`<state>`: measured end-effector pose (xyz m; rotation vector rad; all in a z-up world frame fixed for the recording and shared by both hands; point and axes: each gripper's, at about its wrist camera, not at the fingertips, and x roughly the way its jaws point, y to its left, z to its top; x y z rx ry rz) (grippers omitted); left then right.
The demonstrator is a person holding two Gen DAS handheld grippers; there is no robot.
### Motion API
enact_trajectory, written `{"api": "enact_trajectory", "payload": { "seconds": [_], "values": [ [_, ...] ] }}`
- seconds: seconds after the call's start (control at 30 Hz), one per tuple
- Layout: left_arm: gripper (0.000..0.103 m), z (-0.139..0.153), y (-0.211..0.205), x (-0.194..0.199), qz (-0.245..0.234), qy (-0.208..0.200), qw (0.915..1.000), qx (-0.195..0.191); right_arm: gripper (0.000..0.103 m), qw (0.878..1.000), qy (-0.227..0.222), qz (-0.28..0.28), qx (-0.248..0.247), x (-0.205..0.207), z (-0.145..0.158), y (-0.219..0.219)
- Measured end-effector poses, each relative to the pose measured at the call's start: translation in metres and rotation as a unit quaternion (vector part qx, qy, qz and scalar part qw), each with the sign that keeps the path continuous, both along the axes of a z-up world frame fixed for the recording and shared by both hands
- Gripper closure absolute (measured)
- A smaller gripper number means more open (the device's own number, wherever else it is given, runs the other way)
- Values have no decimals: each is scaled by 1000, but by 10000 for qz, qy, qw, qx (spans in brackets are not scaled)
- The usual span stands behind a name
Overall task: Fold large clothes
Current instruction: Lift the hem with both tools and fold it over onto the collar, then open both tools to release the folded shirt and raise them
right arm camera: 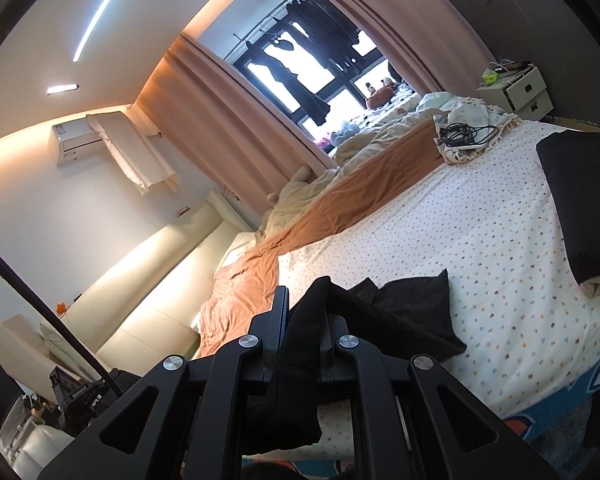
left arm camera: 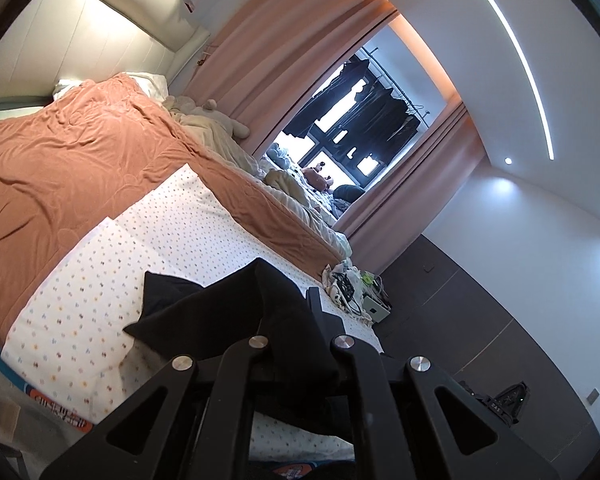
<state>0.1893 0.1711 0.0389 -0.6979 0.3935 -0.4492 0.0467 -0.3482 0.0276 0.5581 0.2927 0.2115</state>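
A black garment point(left arm camera: 220, 312) lies partly on the white dotted sheet point(left arm camera: 172, 232) of the bed, with its near edge lifted. My left gripper point(left arm camera: 296, 308) is shut on a bunched fold of it; the cloth hides the left finger. In the right wrist view my right gripper point(right arm camera: 306, 300) is shut on another fold of the same black garment point(right arm camera: 404, 312), which trails to the right across the dotted sheet point(right arm camera: 460, 220). Both grippers hold the cloth a little above the mattress.
An orange quilt point(left arm camera: 80, 168) covers the far part of the bed. A dark folded cushion or cloth point(right arm camera: 580, 208) lies at the right. Cables on a cloth point(right arm camera: 464, 136) lie near a white bedside cabinet point(right arm camera: 520, 92). Pink curtains point(left arm camera: 300, 60) frame the window.
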Motion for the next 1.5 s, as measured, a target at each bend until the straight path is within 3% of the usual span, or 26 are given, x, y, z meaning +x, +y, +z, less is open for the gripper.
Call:
{"api": "enact_trajectory", "payload": {
  "seconds": [0.37, 0.6, 0.97, 1.27, 1.33, 1.37, 1.4, 1.43, 1.47, 1.5],
  "values": [
    [97, -13, -16, 127, 144, 337, 9993, 89, 96, 9990, 366, -243, 126, 124, -1, -12],
    [97, -37, -28, 198, 179, 686, 9973, 193, 96, 9976, 607, -310, 155, 195, -4, -6],
    [97, -104, -46, 288, 223, 1502, 9876, 391, 95, 9892, 1265, -570, 470, 280, -49, -20],
    [94, -168, -52, 335, 364, 2218, 9739, 314, 94, 9808, 1762, -787, 263, 331, -80, -13],
    [93, -180, -52, 342, 426, 2377, 9703, 170, 91, 9789, 1851, -859, 95, 335, -81, -8],
    [91, -185, -52, 344, 436, 2435, 9689, 110, 80, 9785, 1868, -876, 28, 337, -81, -6],
    [86, -188, -52, 346, 454, 2508, 9670, 79, 51, 9782, 1878, -889, -36, 338, -81, -3],
    [82, -191, -53, 347, 469, 2556, 9656, 74, 29, 9781, 1873, -899, -73, 337, -79, -1],
    [66, -192, -53, 347, 474, 2580, 9649, 81, 1, 9788, 1838, -895, -79, 336, -79, 0],
    [35, -192, -54, 346, 471, 2569, 9653, 81, 0, 9800, 1772, -900, -77, 332, -78, 0]
  ]
}}
